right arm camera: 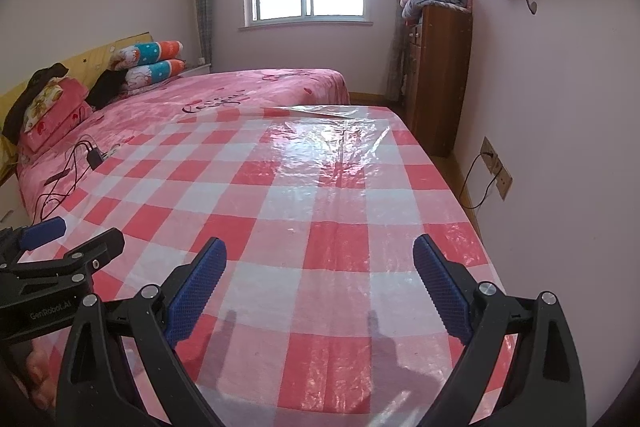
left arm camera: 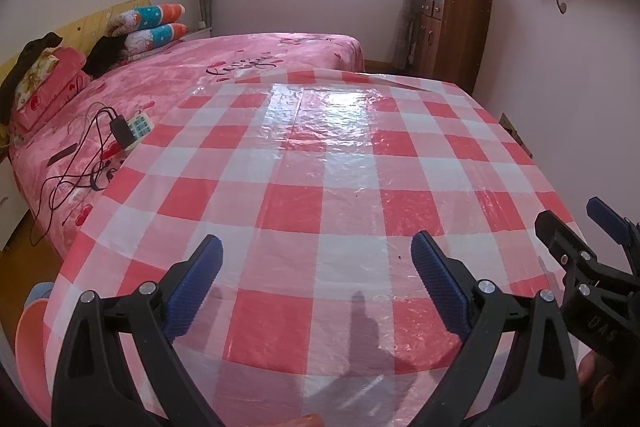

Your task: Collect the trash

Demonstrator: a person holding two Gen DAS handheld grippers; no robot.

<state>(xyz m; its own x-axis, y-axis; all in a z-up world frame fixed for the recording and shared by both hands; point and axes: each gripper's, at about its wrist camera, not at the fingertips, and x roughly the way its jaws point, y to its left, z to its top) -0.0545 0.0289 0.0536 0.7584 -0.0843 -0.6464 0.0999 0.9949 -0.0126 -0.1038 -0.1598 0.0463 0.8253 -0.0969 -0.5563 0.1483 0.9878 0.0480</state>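
Both the left gripper (left arm camera: 316, 279) and right gripper (right arm camera: 320, 281) hover wide open and empty above the near edge of the glossy red-and-white checked plastic tablecloth (left arm camera: 344, 163), seemingly poised, though no trash shows on it.

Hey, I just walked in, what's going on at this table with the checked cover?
A person holds two black grippers with blue finger pads side by side over the near edge of a table covered in red-and-white checked plastic sheeting. The left gripper and the right gripper are both open and hold nothing. No trash shows on the cover in either view. Beyond the table stands a pink bed with a black charger and cables on it.
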